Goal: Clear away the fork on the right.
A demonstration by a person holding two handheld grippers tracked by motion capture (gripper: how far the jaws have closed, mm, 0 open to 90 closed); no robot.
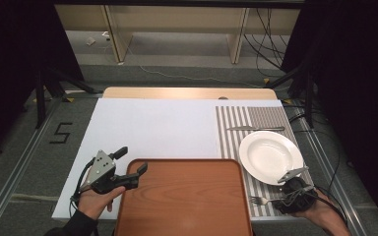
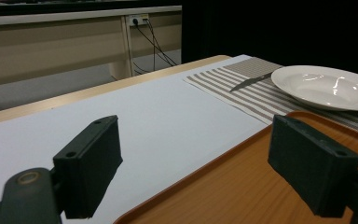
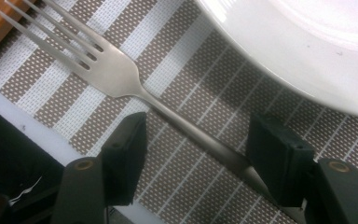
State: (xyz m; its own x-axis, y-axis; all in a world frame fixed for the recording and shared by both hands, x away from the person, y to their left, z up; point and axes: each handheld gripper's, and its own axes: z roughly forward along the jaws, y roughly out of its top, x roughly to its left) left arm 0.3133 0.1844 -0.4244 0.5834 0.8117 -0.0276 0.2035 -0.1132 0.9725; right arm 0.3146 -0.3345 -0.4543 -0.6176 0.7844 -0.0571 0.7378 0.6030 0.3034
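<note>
The fork (image 1: 260, 199) lies on the striped placemat (image 1: 236, 128) at the near right of the counter (image 1: 157, 125), tines pointing left toward the brown tray (image 1: 184, 196), its handle running right under the right claw (image 1: 288, 196). In the right gripper view the fork (image 3: 121, 74) slants from upper left to lower right, and its handle passes between the two black jaws, which stand apart on either side of it; the handle seems to run close against the right-hand jaw, though whether it touches there is hard to tell from this angle. The white plate (image 1: 270, 156) sits on the placemat just beyond the fork, and its rim (image 3: 279, 56) fills the upper right of that view. A knife (image 1: 255, 129) lies crosswise on the placemat at the far side of the plate, a little apart from it. The right hand (image 1: 325, 216) grips its tool at the near right edge of the counter. The left claw (image 1: 130, 160), held in the left hand (image 1: 94, 201), hovers at the near left, with its jaws wide apart around the far left corner of the tray; in the left gripper view one jaw is over the white counter surface (image 2: 158, 116) and the other over the tray (image 2: 223, 191), with the plate (image 2: 328, 86) and knife (image 2: 251, 81) farther off.
</note>
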